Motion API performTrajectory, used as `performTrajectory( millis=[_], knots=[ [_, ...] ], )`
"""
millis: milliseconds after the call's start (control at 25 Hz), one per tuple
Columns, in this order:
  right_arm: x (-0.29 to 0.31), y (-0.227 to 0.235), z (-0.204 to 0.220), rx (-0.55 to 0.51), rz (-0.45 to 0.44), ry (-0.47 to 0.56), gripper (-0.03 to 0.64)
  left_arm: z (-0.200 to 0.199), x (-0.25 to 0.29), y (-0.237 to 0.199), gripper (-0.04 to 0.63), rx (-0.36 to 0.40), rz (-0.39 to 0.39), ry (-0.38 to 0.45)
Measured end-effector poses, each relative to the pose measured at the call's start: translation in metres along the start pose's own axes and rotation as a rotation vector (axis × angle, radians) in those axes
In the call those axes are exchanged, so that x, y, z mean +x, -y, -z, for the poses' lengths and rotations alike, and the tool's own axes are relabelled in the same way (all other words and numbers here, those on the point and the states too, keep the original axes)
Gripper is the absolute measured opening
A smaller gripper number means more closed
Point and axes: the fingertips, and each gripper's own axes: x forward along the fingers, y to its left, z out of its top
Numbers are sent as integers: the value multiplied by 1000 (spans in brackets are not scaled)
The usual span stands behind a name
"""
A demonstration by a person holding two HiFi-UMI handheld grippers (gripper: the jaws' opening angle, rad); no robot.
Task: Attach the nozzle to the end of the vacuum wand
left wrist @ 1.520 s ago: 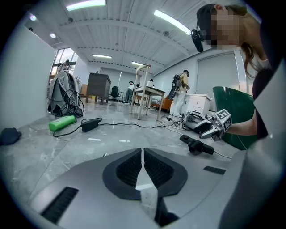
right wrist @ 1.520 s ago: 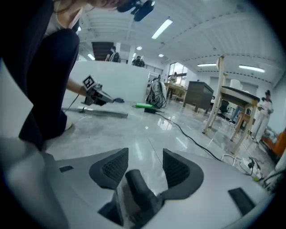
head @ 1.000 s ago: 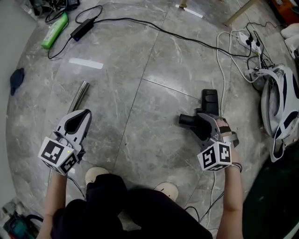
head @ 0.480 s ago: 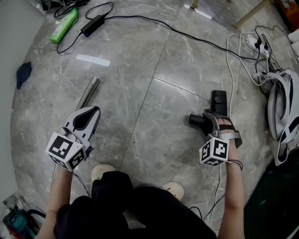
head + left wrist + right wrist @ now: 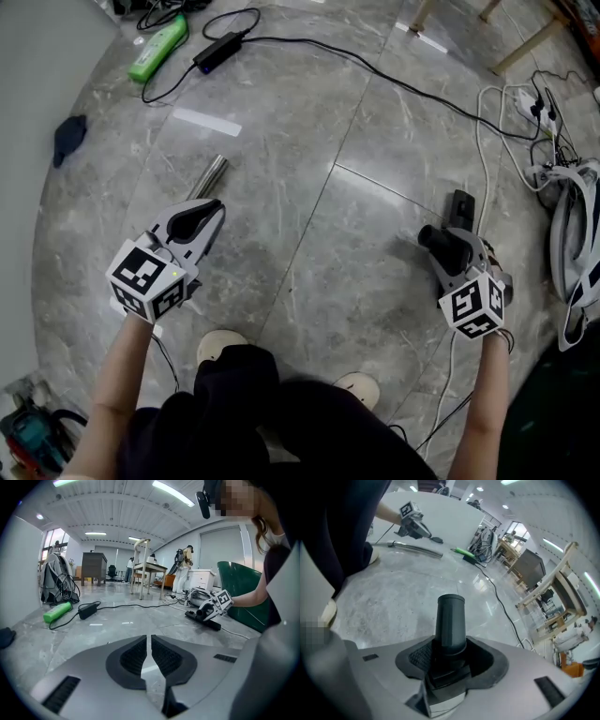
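**Head view.** The silver metal vacuum wand lies on the grey marble-tile floor. Its long axis runs from an open end at upper right down to the lower left, where it passes under the left gripper. Well apart on the right, the right gripper holds the black plastic nozzle. The nozzle's round socket points up-left, and its flat bar-shaped head reaches away from the person. Both gripper cubes carry black-and-white square markers. A bright green cylinder and a black power adapter on a black cable lie at the far left.

**Left gripper view.** The jaws of the left gripper are drawn almost together, with only a thin slit between the ribbed pads and nothing held in it. The wand does not show here. Across the floor, the right gripper holds the nozzle with its flat head low, on or just above the tiles.

**Right gripper view.** The jaws of the right gripper are closed on the nozzle's dark neck, and its socket tube stands straight out along them. This view alone shows the wand lying flat at full length. The left gripper is above the wand; whether it touches the wand cannot be made out.
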Motion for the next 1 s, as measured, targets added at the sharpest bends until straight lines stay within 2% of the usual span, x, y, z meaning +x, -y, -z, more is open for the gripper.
performTrajectory(
  millis=[120, 240, 360, 480, 600, 720, 880, 1000],
  knots=[
    [-10, 15, -13, 127, 5, 83, 202, 3, -5, -17, 22, -20, -49, 1],
    [-16, 25, -26, 202, -4, 156, 202, 14, -13, -39, 114, -30, -116, -45],
    [-16, 28, -34, 213, -8, 182, 202, 34, -20, -61, 172, -34, -176, -126],
    [-14, 26, -37, 192, -9, 178, 202, 60, -22, -80, 214, -14, -223, -257],
    [-13, 24, -38, 180, -12, 171, 202, 86, -15, -86, 243, 4, -187, -416],
    [-13, 24, -38, 177, -13, 166, 202, 103, -6, -87, 249, -4, -126, -527],
    [-15, 25, -38, 182, -13, 168, 202, 119, 4, -91, 249, 18, -113, -625],
    [-17, 26, -36, 187, -15, 169, 202, 127, 11, -88, 246, 41, -113, -654]
  ],
)
